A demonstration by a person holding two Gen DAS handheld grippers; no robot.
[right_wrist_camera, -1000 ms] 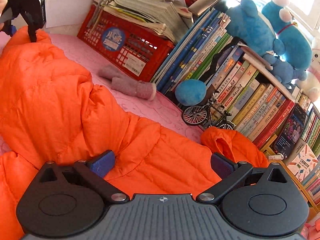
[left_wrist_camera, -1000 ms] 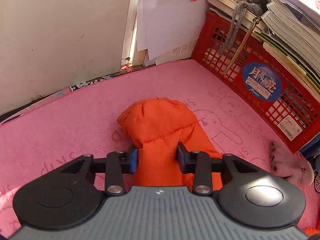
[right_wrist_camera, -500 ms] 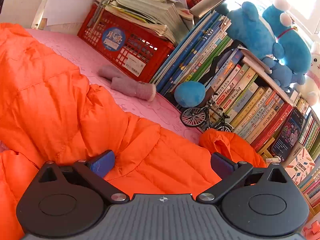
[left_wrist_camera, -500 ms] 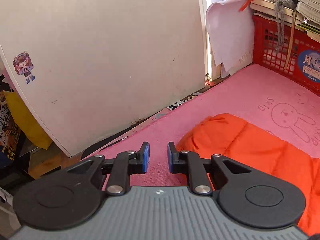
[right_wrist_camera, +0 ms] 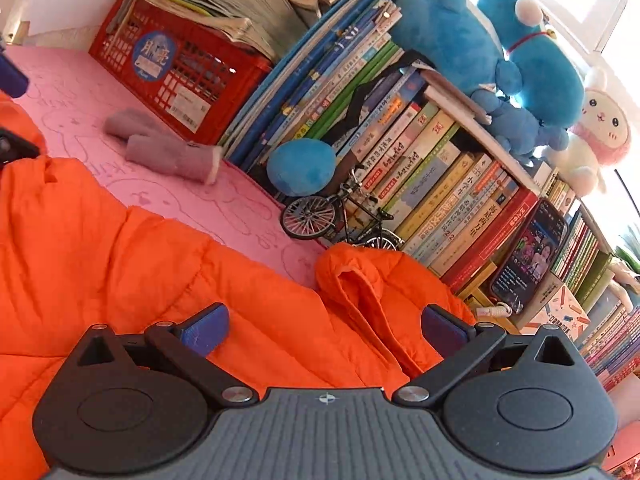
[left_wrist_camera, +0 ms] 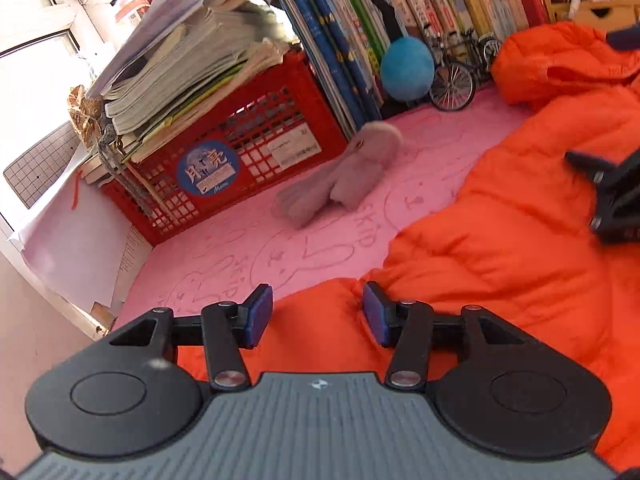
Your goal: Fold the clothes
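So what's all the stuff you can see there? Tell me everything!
puffer jacket: one, orange, spread over the pink mat
mat: one, pink with bunny drawings, under everything
crate: one, red, at the back, papers piled on top
mitten: one, greyish-pink, on the mat by the crate
ball: one, blue, against the books
toy bicycle: one, black, beside the ball
books: many, mixed colours, standing in a row
plush toys: two blue, one white-and-pink, on top of the books
phone: one, leaning on the books
left gripper: fingers just opening, jacket edge between them
right gripper: fingers wide open over the jacket
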